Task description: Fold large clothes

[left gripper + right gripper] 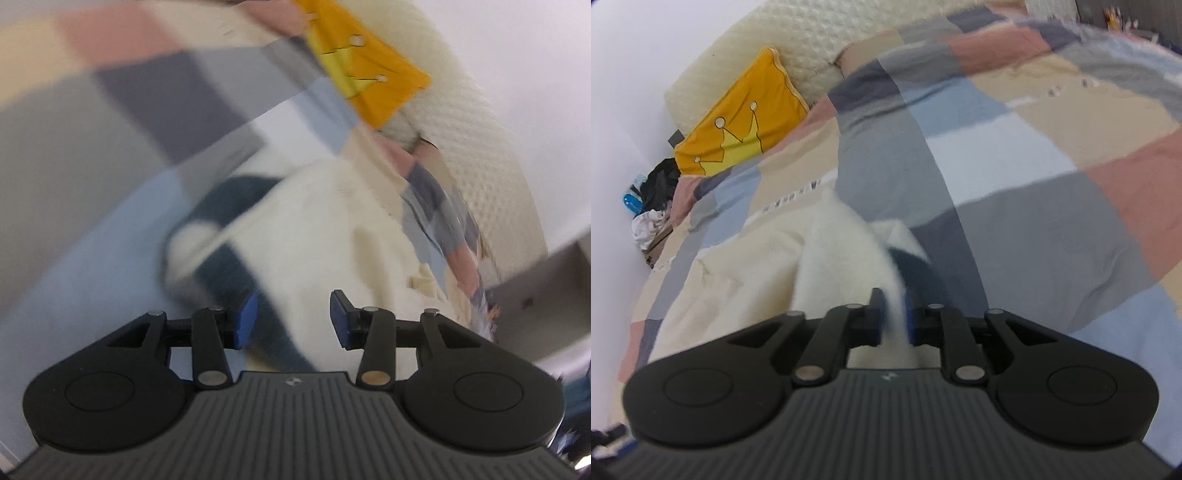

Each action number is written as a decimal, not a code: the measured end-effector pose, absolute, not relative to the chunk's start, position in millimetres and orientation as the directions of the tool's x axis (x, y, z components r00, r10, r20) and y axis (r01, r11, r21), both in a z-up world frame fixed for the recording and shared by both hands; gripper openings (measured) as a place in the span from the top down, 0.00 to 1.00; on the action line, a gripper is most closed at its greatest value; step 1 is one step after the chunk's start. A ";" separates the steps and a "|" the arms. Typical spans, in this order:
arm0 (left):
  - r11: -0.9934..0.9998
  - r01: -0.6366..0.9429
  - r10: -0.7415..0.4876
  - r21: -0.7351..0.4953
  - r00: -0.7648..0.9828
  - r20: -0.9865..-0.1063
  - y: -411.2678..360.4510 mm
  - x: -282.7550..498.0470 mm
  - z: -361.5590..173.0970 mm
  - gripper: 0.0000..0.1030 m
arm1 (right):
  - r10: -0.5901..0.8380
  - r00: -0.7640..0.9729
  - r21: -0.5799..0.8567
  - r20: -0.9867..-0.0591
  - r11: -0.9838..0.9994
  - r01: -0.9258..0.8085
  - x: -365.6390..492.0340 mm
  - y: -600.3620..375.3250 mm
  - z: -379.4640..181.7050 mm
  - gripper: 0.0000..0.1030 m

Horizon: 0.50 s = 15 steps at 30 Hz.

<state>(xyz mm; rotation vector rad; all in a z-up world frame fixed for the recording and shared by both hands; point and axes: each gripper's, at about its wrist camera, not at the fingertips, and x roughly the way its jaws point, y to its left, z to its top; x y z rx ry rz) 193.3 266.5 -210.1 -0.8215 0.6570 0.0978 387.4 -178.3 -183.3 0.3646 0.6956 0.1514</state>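
While the right gripper point(894, 314) pinches the white garment point(842, 258) on the bed point(1034, 221), the left gripper point(293, 319) gapes wide, pads clear of cloth.

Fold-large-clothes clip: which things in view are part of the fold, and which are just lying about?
In the job:
white and dark garment
right gripper, white cloth between its pads
left gripper, jaws apart over the garment

Lying about:
checked bedspread
yellow crown cushion
cream headboard
dark clutter beside the bed
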 end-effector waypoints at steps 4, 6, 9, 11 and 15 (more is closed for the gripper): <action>0.792 -0.257 -0.118 -0.554 0.826 -0.551 261.7 219.1 -185.0 0.40 | 0.278 0.797 0.371 -0.537 0.926 -0.074 386.4 -171.9 -174.6 0.37; 0.830 -0.240 -0.121 -0.504 0.804 -0.582 261.6 247.5 -181.8 0.40 | 0.309 0.784 0.382 -0.538 0.919 -0.099 395.2 -165.4 -174.8 0.37; 0.860 -0.261 -0.065 -0.439 0.797 -0.601 263.7 279.2 -183.5 0.40 | 0.330 0.768 0.376 -0.549 0.918 -0.126 412.0 -149.4 -175.7 0.37; 0.873 -0.264 -0.043 -0.411 0.797 -0.602 266.6 303.8 -184.9 0.40 | 0.336 0.758 0.354 -0.558 0.923 -0.149 423.6 -138.0 -176.2 0.37; 0.908 -0.211 -0.056 -0.362 0.796 -0.603 269.9 351.4 -195.9 0.39 | 0.294 0.754 0.243 -0.587 0.953 -0.183 448.7 -113.4 -181.3 0.38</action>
